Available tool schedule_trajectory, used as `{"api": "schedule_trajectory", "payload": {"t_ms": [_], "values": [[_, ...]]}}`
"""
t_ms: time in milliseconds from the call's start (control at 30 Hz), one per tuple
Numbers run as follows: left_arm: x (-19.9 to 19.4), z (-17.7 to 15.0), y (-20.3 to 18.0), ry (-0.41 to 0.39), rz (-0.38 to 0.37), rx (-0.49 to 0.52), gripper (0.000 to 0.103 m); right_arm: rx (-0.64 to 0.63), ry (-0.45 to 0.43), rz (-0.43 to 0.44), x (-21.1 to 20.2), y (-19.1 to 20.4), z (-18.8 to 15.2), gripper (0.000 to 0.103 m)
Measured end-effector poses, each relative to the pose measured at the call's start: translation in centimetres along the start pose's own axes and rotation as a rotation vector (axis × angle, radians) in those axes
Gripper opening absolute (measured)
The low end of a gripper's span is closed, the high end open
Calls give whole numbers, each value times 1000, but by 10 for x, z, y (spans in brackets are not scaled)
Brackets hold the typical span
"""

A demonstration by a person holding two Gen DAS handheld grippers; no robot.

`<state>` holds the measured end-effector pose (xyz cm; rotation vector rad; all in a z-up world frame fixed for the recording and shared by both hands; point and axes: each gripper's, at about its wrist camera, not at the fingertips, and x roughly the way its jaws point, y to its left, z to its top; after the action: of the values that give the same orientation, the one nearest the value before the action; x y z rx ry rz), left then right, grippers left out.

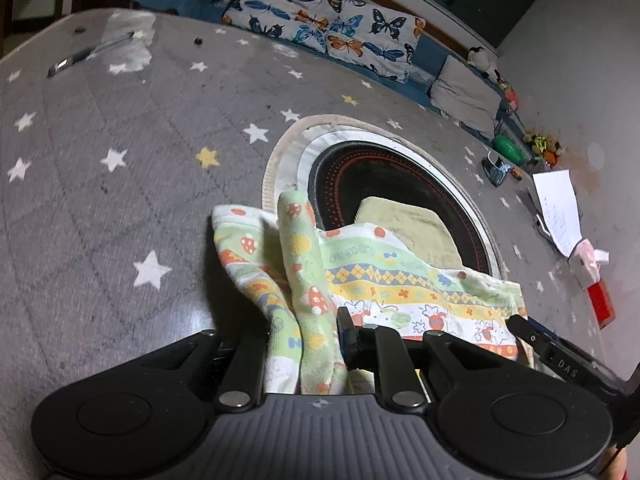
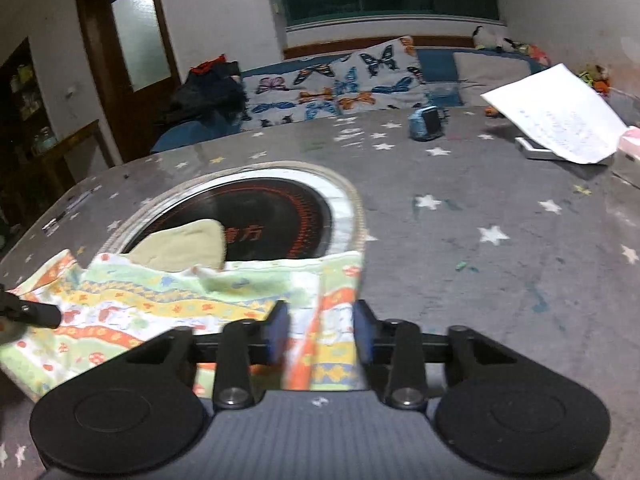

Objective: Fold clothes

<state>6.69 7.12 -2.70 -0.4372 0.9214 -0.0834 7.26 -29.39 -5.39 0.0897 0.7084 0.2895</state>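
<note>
Patterned garment (image 1: 400, 280): thin, soft, light, limp; bunches easily. Left gripper (image 1: 304, 344) jaws clamped on bunched fold. Right gripper (image 2: 320, 330) jaws part-open astride hem; best hold at corners.

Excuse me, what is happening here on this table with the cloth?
A person with a gripper in each hand is folding a small patterned garment on the star-printed table cover. The left gripper is shut on a bunched part of it. The right gripper has another edge between its blue pads, which do not clearly press it. The cloth partly covers a round black cooktop and a folded green cloth.
</note>
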Motion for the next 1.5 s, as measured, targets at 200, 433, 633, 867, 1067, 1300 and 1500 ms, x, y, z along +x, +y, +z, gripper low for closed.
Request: {"api": "schedule_trajectory", "payload": {"t_ms": [200,433,633,867,1067,1300,1500], "values": [[-6,4,-11,-21,4,63,15,-5,-7,11,-6,17,1,9],[-15,12,-37,-48,-49,127,12,30,-92,33,-43,14,9,8],[-15,16,-79,-61,-94,204,11,22,-160,-5,-78,4,23,7],[-5,23,-130,-60,-132,285,11,24,-224,-87,-112,-25,41,7],[12,30,-171,-43,-138,343,11,33,-248,-147,-125,-51,58,7],[28,41,-211,-43,-128,394,11,35,-256,-194,-126,-74,74,7],[39,45,-230,-42,-119,417,11,43,-259,-222,-121,-91,81,7]]}}
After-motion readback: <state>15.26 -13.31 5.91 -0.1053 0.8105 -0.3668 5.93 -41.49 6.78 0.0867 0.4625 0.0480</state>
